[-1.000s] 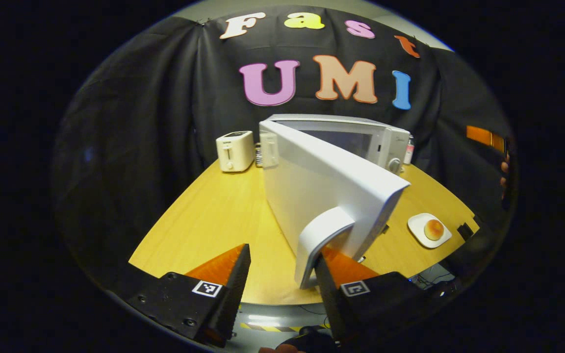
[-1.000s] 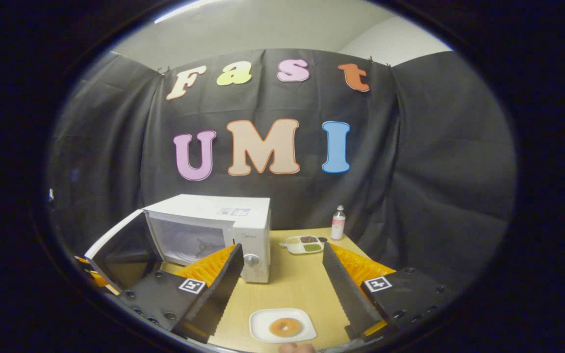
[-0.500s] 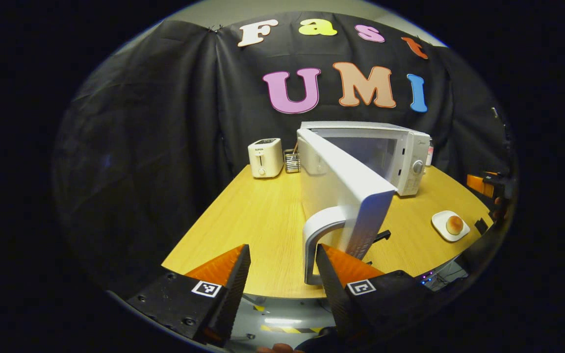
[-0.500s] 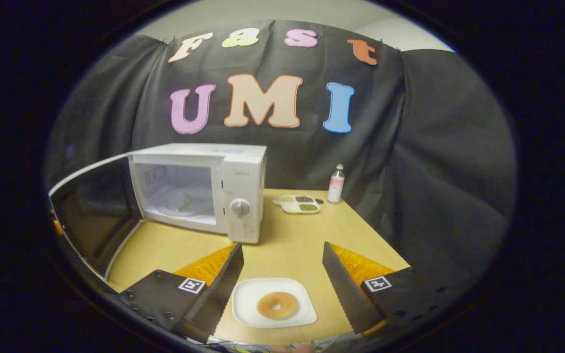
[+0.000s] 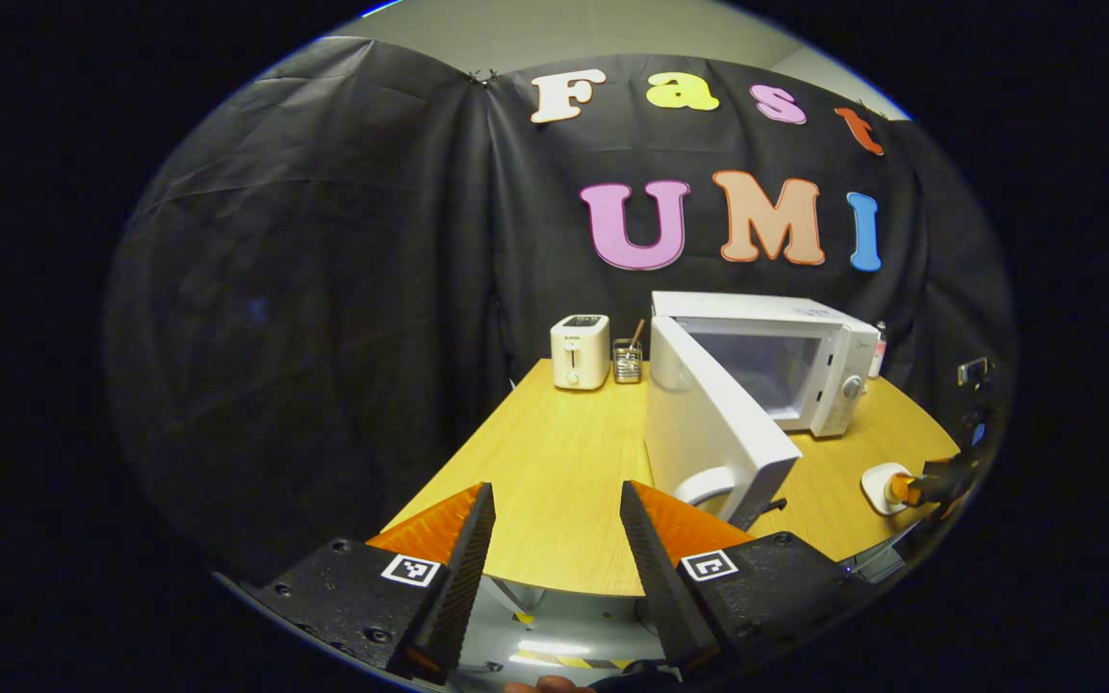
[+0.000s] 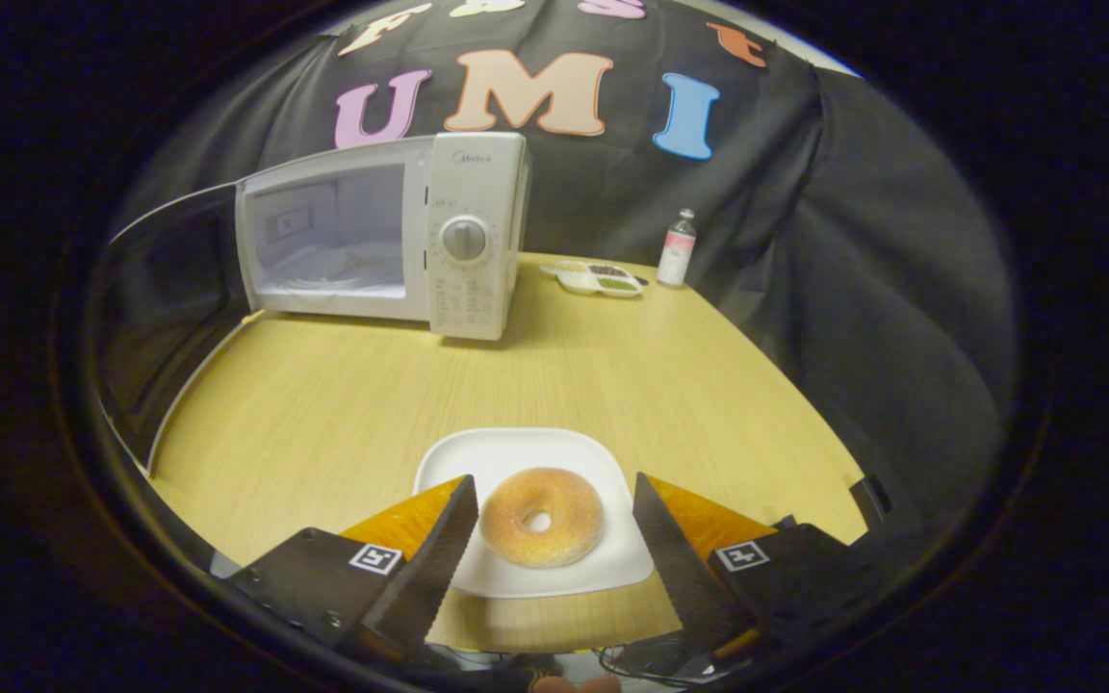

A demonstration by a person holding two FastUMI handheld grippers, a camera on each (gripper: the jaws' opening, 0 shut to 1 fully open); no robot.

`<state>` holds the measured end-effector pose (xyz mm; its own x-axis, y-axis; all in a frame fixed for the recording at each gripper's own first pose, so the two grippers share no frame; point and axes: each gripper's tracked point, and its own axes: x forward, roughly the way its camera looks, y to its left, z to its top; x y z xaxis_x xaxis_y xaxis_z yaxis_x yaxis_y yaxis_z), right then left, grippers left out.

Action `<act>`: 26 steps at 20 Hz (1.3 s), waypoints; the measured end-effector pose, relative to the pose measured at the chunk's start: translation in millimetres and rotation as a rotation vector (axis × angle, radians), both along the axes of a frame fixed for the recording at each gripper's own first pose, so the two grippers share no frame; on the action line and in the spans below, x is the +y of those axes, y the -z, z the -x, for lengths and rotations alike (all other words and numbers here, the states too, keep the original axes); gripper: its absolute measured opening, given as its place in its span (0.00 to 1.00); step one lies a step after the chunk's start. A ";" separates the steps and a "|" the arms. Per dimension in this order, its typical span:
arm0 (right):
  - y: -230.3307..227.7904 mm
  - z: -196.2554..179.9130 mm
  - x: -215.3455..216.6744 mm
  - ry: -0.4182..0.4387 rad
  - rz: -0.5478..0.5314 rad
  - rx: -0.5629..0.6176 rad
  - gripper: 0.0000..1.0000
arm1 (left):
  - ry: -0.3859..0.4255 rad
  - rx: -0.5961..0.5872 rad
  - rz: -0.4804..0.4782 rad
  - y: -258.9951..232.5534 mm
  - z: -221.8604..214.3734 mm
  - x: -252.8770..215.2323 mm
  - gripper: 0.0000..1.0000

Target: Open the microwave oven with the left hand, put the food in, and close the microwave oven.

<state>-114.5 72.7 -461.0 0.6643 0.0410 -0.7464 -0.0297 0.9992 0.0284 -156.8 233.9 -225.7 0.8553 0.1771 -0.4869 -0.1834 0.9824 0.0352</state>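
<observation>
The white microwave (image 5: 805,356) stands at the back of the wooden table, its door (image 5: 713,433) swung wide open toward me. My left gripper (image 5: 554,489) is open, off the table's near edge, left of the door handle (image 5: 709,484) and apart from it. In the right gripper view the microwave (image 6: 463,241) shows an empty cavity and the door (image 6: 165,308) at the far left. A glazed doughnut (image 6: 542,515) lies on a white plate (image 6: 516,452). My right gripper (image 6: 553,481) is open, one finger on each side of the doughnut, not pressing it.
A white toaster (image 5: 580,351) and a small utensil holder (image 5: 627,361) stand left of the microwave. A divided snack dish (image 6: 598,277) and a small bottle (image 6: 678,248) sit at the table's far right. Bare tabletop (image 6: 343,404) lies between plate and microwave.
My left gripper has let go of the door handle and drawn back and left, leaving the door open. My right gripper has dropped forward over the plate, bringing the doughnut between its fingers.
</observation>
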 end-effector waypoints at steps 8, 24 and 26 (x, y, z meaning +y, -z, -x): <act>25.7 3.8 7.7 0.077 -0.040 0.096 0.96 | -0.021 -0.069 -0.056 -29.6 -12.3 11.7 0.80; -12.7 -32.1 81.1 0.088 -0.272 0.118 0.79 | -0.048 -0.111 -0.030 -29.6 -18.4 3.3 0.76; -26.7 -54.7 110.7 0.104 -0.363 0.110 0.79 | -0.041 -0.115 -0.041 -32.7 -16.7 3.4 0.76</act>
